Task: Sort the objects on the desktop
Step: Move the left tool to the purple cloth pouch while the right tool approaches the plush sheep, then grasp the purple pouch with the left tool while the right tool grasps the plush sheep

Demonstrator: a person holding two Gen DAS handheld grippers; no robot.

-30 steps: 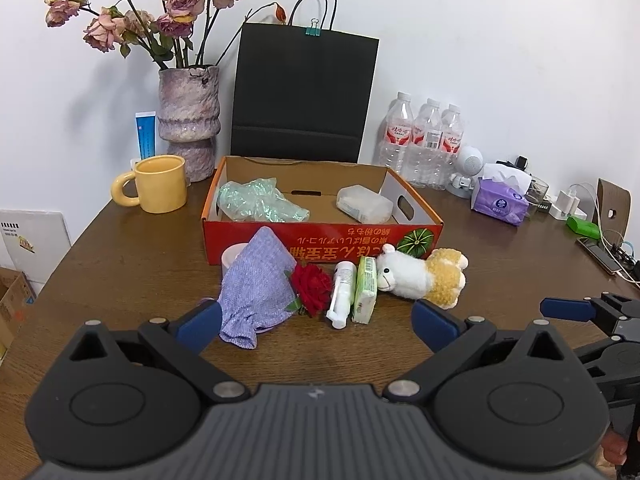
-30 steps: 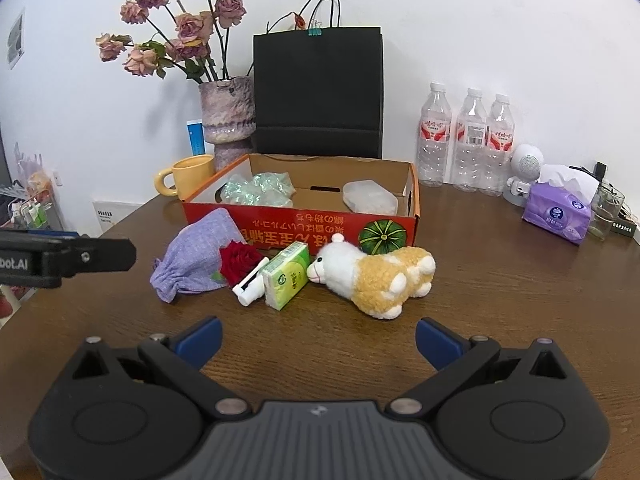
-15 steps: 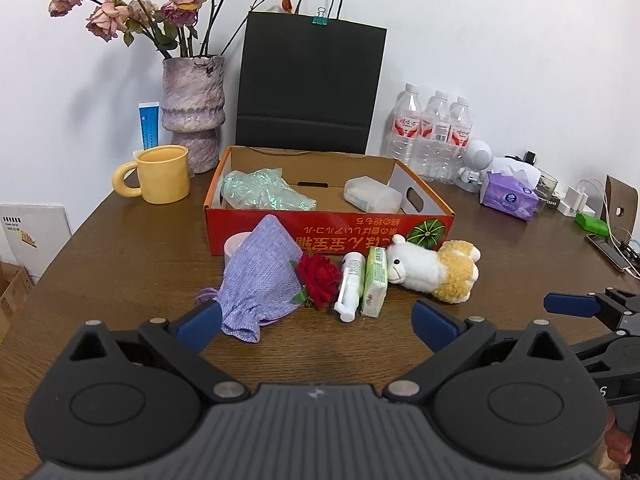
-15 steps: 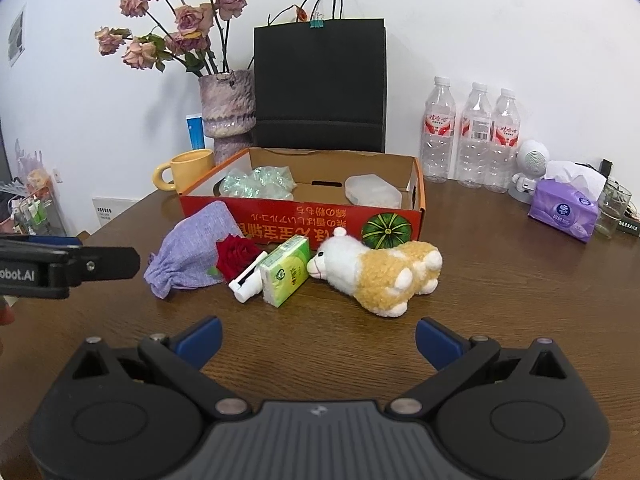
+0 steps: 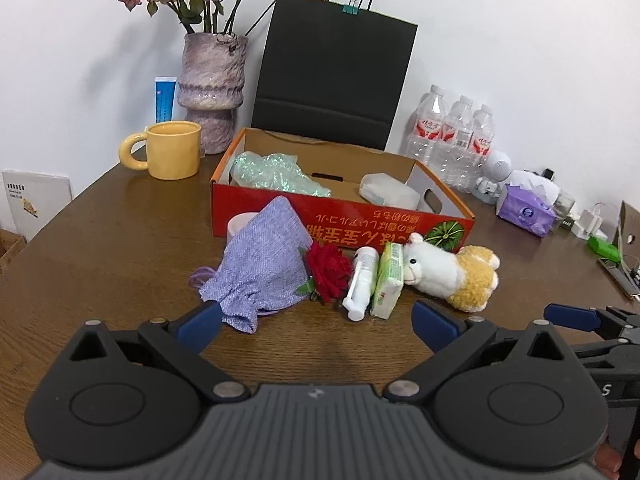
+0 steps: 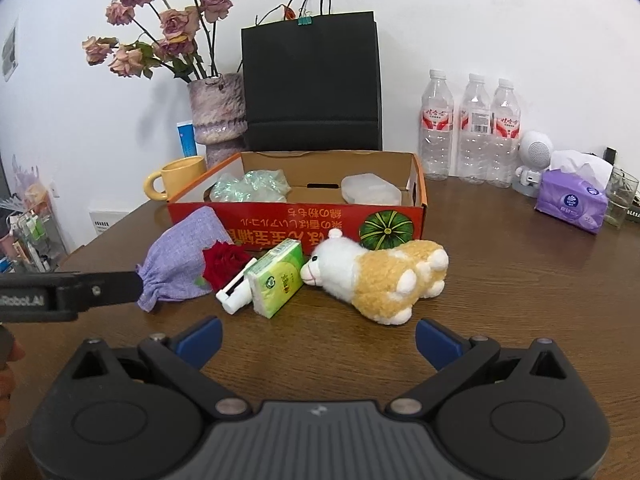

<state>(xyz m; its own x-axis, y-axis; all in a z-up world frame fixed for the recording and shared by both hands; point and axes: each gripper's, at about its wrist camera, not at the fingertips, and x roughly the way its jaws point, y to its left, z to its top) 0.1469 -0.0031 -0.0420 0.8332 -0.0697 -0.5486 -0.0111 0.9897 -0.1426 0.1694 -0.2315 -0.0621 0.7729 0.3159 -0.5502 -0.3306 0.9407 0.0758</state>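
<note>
While both tools hang low over the wooden table (image 6: pixel 520 280), the left gripper (image 5: pixel 316 322) and the right gripper (image 6: pixel 318 338) each have their blue-tipped jaws spread wide with nothing between them. Just beyond them lies a row: a lilac pouch (image 5: pixel 264 272), a red rose (image 5: pixel 328 270), a white spray bottle (image 5: pixel 360 280), a green tissue pack (image 6: pixel 278 278) and a plush alpaca (image 6: pixel 380 276). Behind the row stands the orange cardboard box (image 6: pixel 296 222), holding a crumpled green bag (image 6: pixel 250 186) and a clear packet (image 6: pixel 370 190).
</note>
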